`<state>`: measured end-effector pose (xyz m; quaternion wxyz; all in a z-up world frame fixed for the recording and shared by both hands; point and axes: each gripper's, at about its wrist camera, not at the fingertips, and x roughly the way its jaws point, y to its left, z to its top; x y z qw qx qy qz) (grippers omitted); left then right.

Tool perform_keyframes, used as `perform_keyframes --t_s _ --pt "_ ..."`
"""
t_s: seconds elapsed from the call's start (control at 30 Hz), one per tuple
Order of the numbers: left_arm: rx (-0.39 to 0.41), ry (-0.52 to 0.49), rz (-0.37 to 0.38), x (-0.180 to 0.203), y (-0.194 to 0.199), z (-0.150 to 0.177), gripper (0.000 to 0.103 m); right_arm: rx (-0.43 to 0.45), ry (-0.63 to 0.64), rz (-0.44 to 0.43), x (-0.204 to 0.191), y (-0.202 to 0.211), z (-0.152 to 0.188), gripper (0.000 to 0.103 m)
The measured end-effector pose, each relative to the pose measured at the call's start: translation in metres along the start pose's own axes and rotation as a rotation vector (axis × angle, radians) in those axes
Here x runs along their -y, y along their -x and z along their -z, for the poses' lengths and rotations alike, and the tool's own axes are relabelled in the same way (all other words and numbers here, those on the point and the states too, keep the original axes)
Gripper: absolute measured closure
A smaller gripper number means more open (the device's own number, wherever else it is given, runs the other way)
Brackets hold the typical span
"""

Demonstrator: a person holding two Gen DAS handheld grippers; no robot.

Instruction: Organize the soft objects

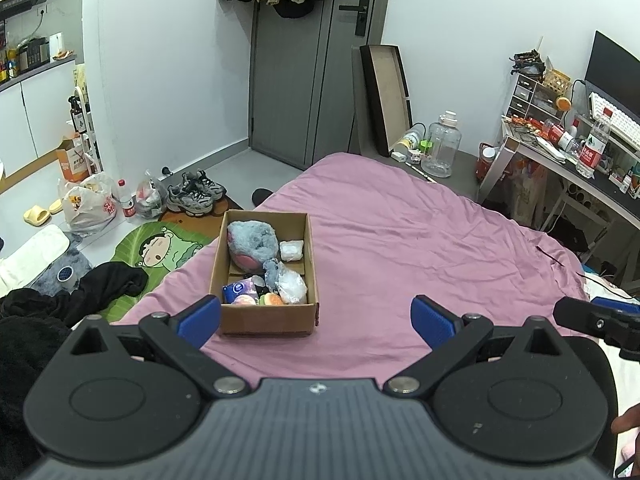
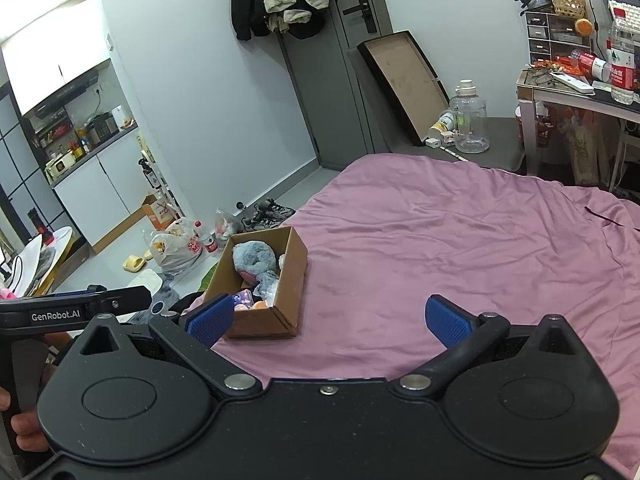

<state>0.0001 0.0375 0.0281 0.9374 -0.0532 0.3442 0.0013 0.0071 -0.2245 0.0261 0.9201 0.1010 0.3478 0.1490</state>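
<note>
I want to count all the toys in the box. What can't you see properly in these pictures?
- Cardboard box, right wrist view: the near wall and a blue finger hide most of the front compartment.
- Small things in front, left wrist view: piled together, too small to name.
- Grey plush toy: its underside is buried.
- Right gripper, left wrist view: cut off by the edge.

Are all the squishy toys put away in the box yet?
It looks mostly done. The cardboard box on the pink bedsheet already holds the grey plush toy, small bags and round soft toys. The left gripper and right gripper are both open and hold nothing. No soft things show loose on the sheet.
</note>
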Motion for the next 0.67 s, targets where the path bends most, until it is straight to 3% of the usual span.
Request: perform_keyframes --t_s 0.33,0.67 --pt "0.010 0.010 0.010 0.005 0.004 0.003 0.003 0.005 -0.005 -0.004 0.004 0.003 0.002 0.000" --pt "0.021 -0.062 0.037 0.028 0.007 0.011 0.003 0.003 -0.009 -0.007 0.011 0.005 0.004 0.000"
